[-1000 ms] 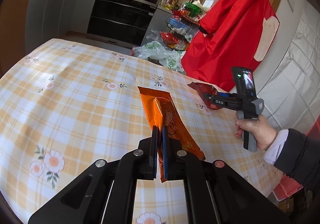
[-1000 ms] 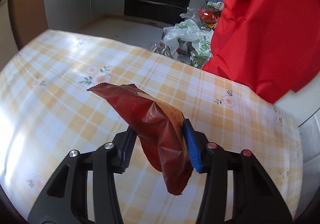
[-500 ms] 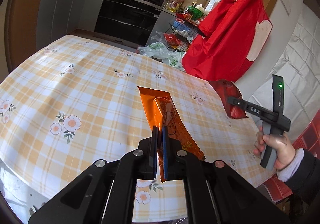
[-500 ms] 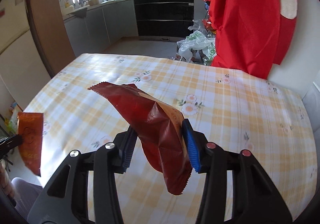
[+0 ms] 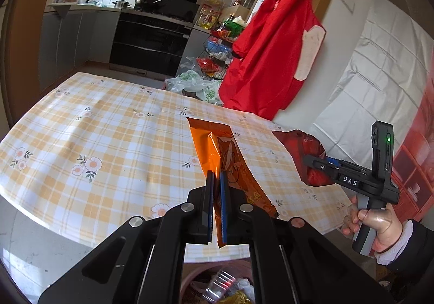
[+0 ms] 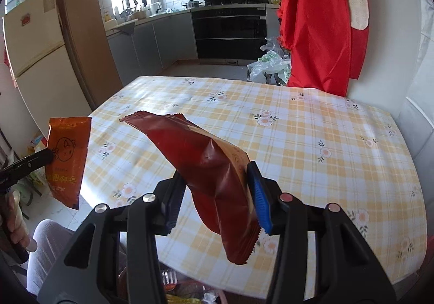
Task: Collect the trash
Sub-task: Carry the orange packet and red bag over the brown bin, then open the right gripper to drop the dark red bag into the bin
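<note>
orange wrapper [image 5: 238, 168], dark-red wrapper [image 6: 217, 176] (both held aloft)

A home kitchen is showing here — a black oven [image 5: 152, 41] is standing against the tiled wall, a sink tap [image 6: 127, 3] left of it, a fridge [image 6: 35, 60] further left.

Left tongs [image 5: 216, 182] clamping wrapper [image 5: 227, 157] above table [image 5: 108, 125], right tongs' [image 6: 217, 184] packet [image 6: 211, 168] alongside, bin [image 5: 217, 285] below table edge.
</note>
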The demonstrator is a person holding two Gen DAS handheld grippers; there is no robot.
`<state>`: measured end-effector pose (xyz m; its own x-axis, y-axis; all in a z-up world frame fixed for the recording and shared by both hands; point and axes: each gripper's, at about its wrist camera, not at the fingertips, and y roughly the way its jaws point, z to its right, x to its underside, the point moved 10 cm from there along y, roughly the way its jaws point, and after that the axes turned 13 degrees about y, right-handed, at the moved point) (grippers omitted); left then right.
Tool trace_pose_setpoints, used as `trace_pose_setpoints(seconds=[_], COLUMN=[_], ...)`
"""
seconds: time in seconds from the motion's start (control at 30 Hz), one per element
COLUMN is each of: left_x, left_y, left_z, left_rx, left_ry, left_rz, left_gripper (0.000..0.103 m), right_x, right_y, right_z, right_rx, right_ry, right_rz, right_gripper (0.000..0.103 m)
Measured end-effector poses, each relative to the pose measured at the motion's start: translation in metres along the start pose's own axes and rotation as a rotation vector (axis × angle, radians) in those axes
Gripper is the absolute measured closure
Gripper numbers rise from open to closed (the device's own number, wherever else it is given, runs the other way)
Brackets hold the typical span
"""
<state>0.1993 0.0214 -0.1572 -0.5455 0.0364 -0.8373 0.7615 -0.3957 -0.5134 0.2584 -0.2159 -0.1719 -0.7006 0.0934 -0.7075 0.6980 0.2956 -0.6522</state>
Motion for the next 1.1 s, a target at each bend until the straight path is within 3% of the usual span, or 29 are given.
trace_pose_setpoints(seconds=[0.47,0.8,0.9,0.97,1.1], left_x=[0.041,0.085,0.09,0.092,0.099], left_y=[-0.059,-0.081,-0.08,-0.079,-0.072], left_z=[0.05,0.055,0.051,0.048,0.046], left_rx=[0.058,0.055,0.054,0.05,0.051], left_ry=[0.048,0.025,0.023,0.019,0.013], left_rz=[0.022,-0.01,-0.021,-0.023,-0.043], left_gripper=[0.098,0.098,0.098,0.098,0.098], right_x=[0.075,0.148,0.159,0.164,0.168], right_y=[-0.101,-0.104,-0.096,-0.093,-0.089], right_z=[-0.014,-0.021,-0.02,-0.015,-0.009], right_rx=[-0.052,-0.102,-0.104,-0.108,-0.098], right_ry=[0.11,0.227,0.242,0.284,0.316], right_rz=[0.098,0.011,-0.019,-0.017,-0.001], right_gripper=[0.056,0.056,0.05,0.032,0.031])
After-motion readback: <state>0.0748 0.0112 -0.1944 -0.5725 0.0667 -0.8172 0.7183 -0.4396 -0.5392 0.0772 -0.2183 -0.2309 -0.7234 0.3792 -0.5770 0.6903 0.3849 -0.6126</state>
